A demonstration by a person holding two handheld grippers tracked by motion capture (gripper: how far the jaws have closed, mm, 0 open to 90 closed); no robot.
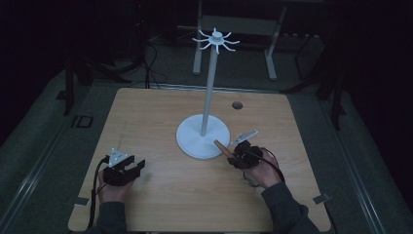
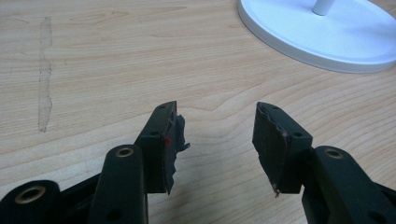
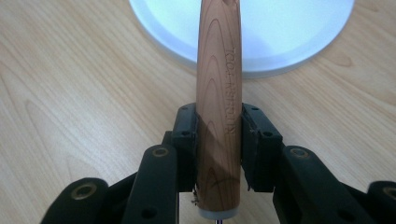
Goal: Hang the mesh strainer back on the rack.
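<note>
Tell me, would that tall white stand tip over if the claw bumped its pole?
Probably not easily: the white stand sits on a wide, flat round base, which likely steadies it. Still, its pole is tall and thin with hooks at the top, so a push high up might rock it. It looks stiff, not floppy.

In the right gripper view, the wooden handle [image 3: 218, 107] ran off the top edge, so its far end could not be seen, and the engraved lettering along it was too faint to read fully. The white stand base [image 3: 289, 32] was cut off at the top in both gripper views. In the dim high view, the small dark round spot [image 1: 237, 105] on the tabletop [image 1: 160, 117] was too small to identify.
</note>
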